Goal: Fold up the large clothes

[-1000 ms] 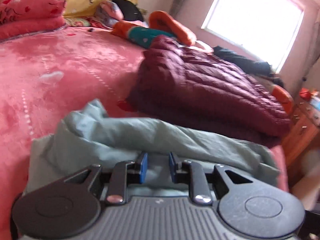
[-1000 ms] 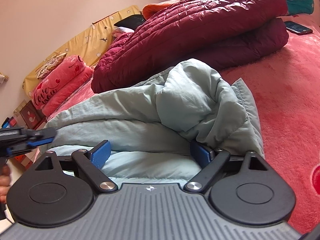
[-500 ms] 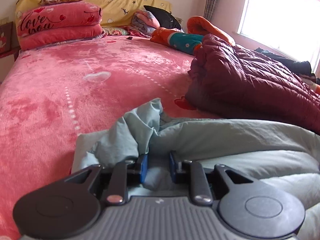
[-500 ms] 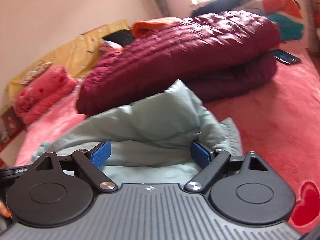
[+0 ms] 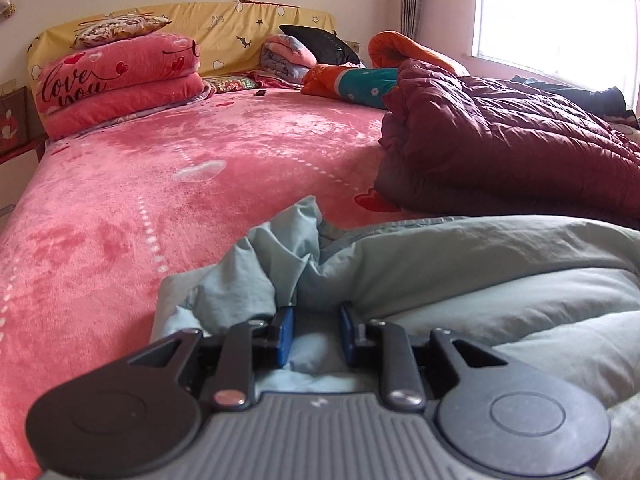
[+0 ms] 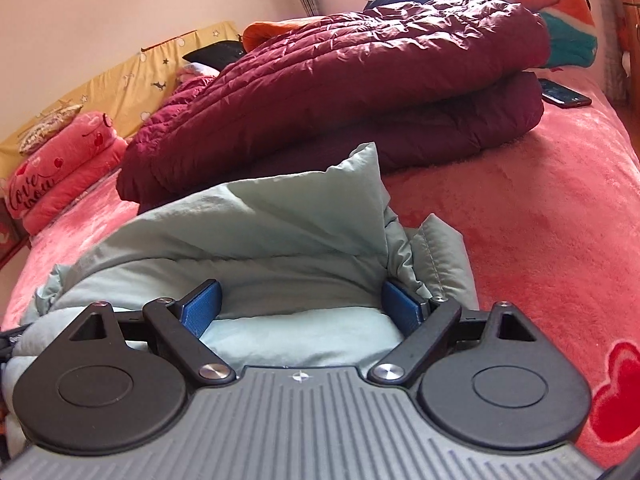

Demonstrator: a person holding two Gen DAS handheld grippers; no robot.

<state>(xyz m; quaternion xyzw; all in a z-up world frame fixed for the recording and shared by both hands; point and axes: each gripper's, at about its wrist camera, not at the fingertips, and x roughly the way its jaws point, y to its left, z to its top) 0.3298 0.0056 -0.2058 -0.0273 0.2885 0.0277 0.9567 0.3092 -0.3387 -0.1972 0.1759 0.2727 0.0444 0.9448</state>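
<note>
A pale green padded jacket (image 5: 460,280) lies bunched on the pink bed (image 5: 160,184). My left gripper (image 5: 315,332) is shut on a fold at its left end, with fabric pinched between the blue pads. In the right wrist view the same jacket (image 6: 248,240) fills the foreground. My right gripper (image 6: 300,308) has its jaws wide apart around a thick roll of the jacket, pads touching it on both sides. A raised corner of the jacket (image 6: 356,184) stands up in front of it.
A folded maroon quilted coat (image 5: 500,140) (image 6: 340,92) lies just beyond the jacket. Pink folded blankets (image 5: 116,84) and a yellow headboard (image 5: 224,32) are at the bed's head. A phone (image 6: 564,94) lies at the far right on the bed. Orange-teal bedding (image 5: 352,80) is by the window.
Both grippers have swung with the jacket; the left view has turned toward the bed's head and levelled. The left stays shut on the fabric, the right stays wide around the roll.
</note>
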